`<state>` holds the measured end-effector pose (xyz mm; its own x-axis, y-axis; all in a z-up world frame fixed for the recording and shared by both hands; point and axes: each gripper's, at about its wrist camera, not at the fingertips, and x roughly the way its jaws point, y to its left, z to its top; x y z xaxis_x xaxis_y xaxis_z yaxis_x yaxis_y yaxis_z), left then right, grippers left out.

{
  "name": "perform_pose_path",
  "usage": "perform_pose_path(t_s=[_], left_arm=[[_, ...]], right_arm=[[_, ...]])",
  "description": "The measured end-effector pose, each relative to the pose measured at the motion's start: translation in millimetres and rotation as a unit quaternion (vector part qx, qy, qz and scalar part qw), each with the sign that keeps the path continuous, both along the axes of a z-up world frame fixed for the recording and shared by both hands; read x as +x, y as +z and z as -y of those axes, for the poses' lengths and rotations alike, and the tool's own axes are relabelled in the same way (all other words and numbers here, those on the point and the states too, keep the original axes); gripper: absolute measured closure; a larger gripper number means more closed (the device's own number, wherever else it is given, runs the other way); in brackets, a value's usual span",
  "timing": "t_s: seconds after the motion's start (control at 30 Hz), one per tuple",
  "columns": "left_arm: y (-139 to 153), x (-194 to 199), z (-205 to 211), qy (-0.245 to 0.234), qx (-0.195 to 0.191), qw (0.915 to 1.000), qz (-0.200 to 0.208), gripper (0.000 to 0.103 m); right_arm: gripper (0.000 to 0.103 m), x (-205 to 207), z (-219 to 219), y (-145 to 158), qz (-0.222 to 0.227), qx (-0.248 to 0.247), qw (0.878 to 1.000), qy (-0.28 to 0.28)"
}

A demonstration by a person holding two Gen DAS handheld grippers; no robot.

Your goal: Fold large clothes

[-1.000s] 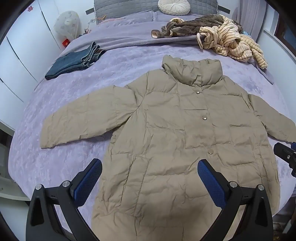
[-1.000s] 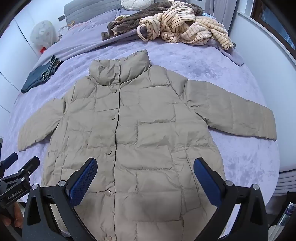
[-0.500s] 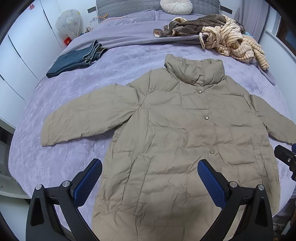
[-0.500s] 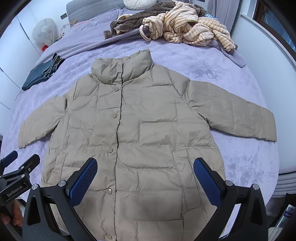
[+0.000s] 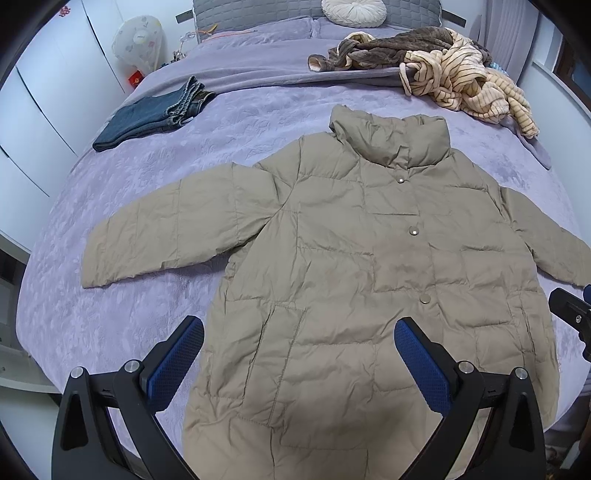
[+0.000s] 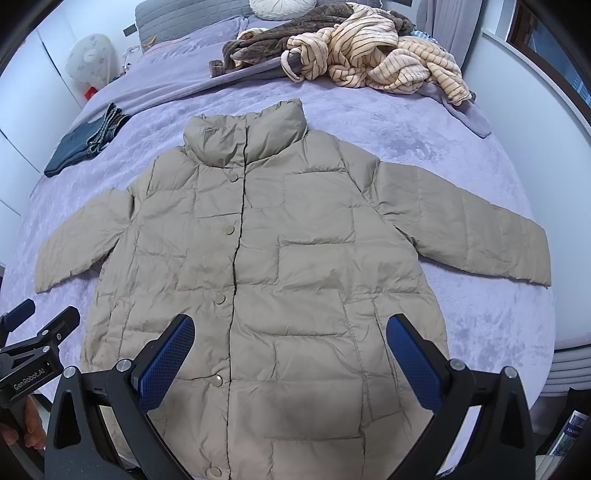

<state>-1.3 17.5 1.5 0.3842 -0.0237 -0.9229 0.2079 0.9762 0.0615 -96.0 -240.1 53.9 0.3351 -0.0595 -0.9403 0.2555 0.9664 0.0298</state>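
A tan quilted puffer coat [image 5: 354,266] [image 6: 280,266] lies flat and face up on the purple bedspread [image 5: 140,192], collar toward the headboard, both sleeves spread out sideways. My left gripper [image 5: 299,354] hovers open above the coat's lower left part, nothing between its blue pads. Over the lower front, near the snap buttons, my right gripper [image 6: 291,350] is open and empty too. In the right wrist view the left gripper [image 6: 40,332] appears at the left edge, held by a hand; in the left wrist view the right gripper's tip [image 5: 570,310] shows at the right edge.
Folded blue jeans [image 5: 155,110] lie at the bed's far left. A heap of striped and brown clothes [image 5: 443,70] sits at the far right near a round white cushion [image 5: 352,11]. White wardrobe doors [image 5: 44,92] flank the left; a white wall [image 6: 524,110] borders the right.
Both views have shifted slightly, so the coat sits a little lower and nearer in frame. The coat itself has not moved and both grippers stay open.
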Motion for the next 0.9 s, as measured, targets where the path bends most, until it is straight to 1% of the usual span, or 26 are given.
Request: perform_pose_path(t_s=[0.9], left_arm=[[-1.1,-0.9,-0.7,0.0,0.0,1.0,0.0,0.0]], right_arm=[[0.0,-0.4,0.7,1.2,0.0,0.0,1.0,0.001]])
